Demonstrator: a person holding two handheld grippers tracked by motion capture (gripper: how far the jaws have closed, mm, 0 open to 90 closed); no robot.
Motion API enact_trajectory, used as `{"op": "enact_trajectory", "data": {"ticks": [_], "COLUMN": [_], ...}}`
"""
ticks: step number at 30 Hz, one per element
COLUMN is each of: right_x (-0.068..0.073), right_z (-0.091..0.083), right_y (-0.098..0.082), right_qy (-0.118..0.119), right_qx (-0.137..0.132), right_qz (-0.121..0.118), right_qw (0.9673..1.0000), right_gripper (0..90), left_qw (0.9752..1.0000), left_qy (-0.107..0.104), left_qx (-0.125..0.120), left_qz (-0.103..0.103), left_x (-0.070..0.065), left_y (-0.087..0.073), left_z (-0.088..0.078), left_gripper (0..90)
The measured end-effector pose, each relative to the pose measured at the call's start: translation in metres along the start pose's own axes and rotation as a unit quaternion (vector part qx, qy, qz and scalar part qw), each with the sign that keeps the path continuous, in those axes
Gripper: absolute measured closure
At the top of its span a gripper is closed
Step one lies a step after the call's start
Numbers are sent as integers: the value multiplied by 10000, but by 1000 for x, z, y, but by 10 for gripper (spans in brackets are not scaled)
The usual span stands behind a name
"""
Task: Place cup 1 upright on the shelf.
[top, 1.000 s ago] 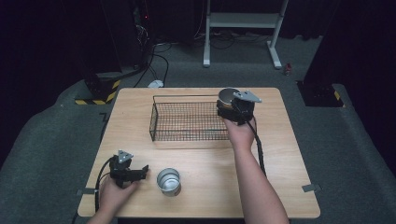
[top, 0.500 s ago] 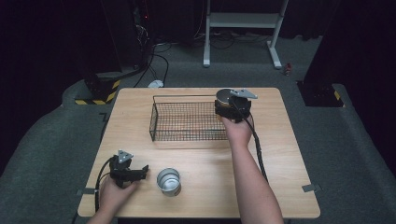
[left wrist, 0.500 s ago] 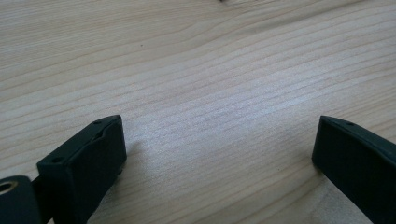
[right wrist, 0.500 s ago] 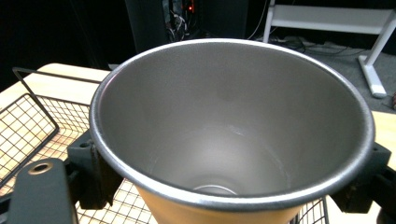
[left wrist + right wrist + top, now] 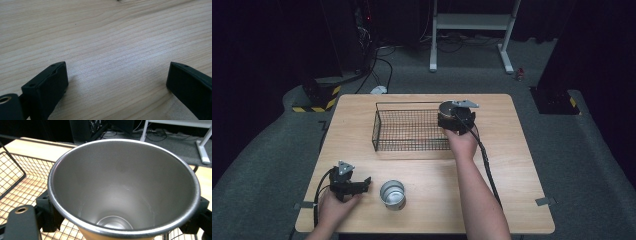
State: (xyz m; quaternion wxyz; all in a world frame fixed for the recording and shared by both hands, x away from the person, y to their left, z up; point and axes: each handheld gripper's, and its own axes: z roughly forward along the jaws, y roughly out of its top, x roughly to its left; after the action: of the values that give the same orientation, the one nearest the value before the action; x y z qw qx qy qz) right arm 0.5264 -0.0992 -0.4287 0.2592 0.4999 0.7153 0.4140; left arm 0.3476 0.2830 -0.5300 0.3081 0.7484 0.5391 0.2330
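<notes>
**Steel cup clamped over the basket's right end**

My right tongs point(image 5: 450, 114) grasp a metal cup point(image 5: 125, 192): in the right gripper view its rim sits between my two black jaws, one pressed against each side of the wall. The cup is a smooth, brushed steel cone, wide at the mouth and narrowing to a small round bottom, tilted so I look straight into it. In the high view it hangs at the right end of the wire basket point(image 5: 407, 131), a black rectangular mesh cage on the pale, grained wooden table point(image 5: 512, 165).

My left tongs point(image 5: 362, 184) rest near the table's front left, jaws parted with bare wood between them; they have just been closing a little. A second steel cup point(image 5: 392, 194), upright, stands just beside their tips, apart from them.
</notes>
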Motion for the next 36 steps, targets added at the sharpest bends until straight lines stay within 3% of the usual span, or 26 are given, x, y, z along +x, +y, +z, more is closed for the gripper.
{"op": "enact_trajectory", "data": {"ticks": [7, 14, 21, 36], "right_x": [4, 2, 2, 2], "right_z": [8, 13, 18, 23], "right_y": [-9, -22, -25, -26], "right_qy": [-47, -71, -88, -141], "right_qx": [257, 372, 372, 422], "right_qz": [-127, -4, -144, -184], "right_qw": [9996, 9993, 9992, 9988], "right_gripper": [142, 142, 142, 141], "left_qw": [10000, 10000, 10000, 10000], "left_qy": [-1, 0, -1, -2], "left_qx": [1, 0, -1, 2], "left_qz": [1, 1, -1, 0], "left_x": [0, 0, 0, 0], "left_y": [0, 0, 0, 0], "left_z": [0, 0, 0, 0], "left_gripper": [42, 42, 42, 42]}}
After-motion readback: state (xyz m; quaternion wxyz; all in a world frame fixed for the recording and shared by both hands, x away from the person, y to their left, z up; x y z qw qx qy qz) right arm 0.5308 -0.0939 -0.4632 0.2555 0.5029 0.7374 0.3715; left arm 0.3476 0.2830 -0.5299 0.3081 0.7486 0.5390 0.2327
